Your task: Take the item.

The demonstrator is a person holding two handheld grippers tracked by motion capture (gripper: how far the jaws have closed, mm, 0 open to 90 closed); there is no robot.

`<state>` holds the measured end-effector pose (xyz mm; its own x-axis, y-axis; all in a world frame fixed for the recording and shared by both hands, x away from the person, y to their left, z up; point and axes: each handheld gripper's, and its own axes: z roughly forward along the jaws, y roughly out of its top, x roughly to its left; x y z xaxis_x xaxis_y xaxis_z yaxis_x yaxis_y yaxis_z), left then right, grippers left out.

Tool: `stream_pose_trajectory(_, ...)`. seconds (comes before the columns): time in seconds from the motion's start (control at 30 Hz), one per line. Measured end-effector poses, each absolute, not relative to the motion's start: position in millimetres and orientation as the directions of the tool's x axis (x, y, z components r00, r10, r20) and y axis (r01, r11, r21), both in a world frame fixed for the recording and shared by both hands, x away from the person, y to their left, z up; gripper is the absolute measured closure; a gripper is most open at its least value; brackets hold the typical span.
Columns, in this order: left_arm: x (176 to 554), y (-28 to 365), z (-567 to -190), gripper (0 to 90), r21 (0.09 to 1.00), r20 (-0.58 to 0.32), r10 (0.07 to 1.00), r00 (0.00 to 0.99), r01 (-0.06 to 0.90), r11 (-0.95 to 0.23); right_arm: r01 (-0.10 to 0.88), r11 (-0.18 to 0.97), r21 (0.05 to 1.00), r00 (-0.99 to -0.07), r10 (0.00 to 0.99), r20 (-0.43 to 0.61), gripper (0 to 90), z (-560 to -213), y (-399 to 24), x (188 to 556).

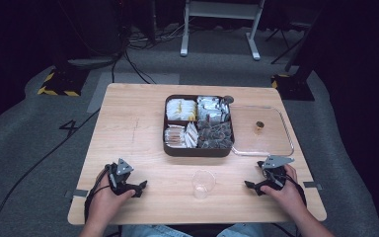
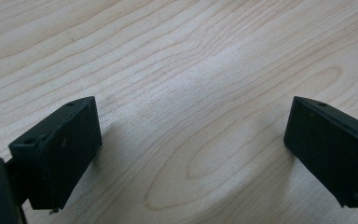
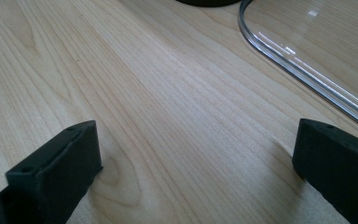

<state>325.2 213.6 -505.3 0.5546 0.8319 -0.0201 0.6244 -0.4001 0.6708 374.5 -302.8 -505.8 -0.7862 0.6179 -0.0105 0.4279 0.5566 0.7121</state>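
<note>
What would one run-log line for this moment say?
left gripper: open, empty | right gripper: open, empty | clear cup: upright between them | compartment box: untouched

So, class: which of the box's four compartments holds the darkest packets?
The near right compartment of the brown box, closest to the clear lid. Its packets look dark grey-brown; the other three hold yellow, silver and orange-white ones.

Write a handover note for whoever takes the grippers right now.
Left gripper: open, empty, resting low on the table.
Right gripper: open, empty, near the clear lid.
Cup: upright between the grippers, looks empty.
Box: four compartments of packets, uncovered; lid lies flat to its right.
Done: lid is off.
Left: nothing picked yet; probably a packet goes to the cup.
</note>
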Motion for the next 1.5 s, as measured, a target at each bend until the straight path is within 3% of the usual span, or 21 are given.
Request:
stream_pose_trajectory(0.5, 325, 211, -505, 9.0, 0.682, -0.017, 0.847, 0.531, 0.626, -0.378, 0.430, 0.553, 0.714, -0.787, 0.616, -0.004, 1.7, -506, -304, 374)
stream_pose_trajectory(0.57, 324, 211, -505, 16.3, 0.691, -0.016, 0.846, 0.533, 0.617, -0.376, 0.429, 0.553, 0.714, -0.788, 0.616, -0.004, 1.7, -506, -304, 374)
stream_pose_trajectory(0.87, 323, 209, -498, 31.2, 0.666, -0.029, 0.836, 0.548, 0.634, -0.393, 0.429, 0.553, 0.714, -0.788, 0.616, -0.004, 1.7, -506, -304, 374)
stream_pose_trajectory(1.5, 322, 183, -444, 32.8, 0.710, -0.056, 0.825, 0.562, 0.604, -0.363, 0.421, 0.554, 0.718, -0.794, 0.608, -0.003, 4.0, -506, -305, 373)
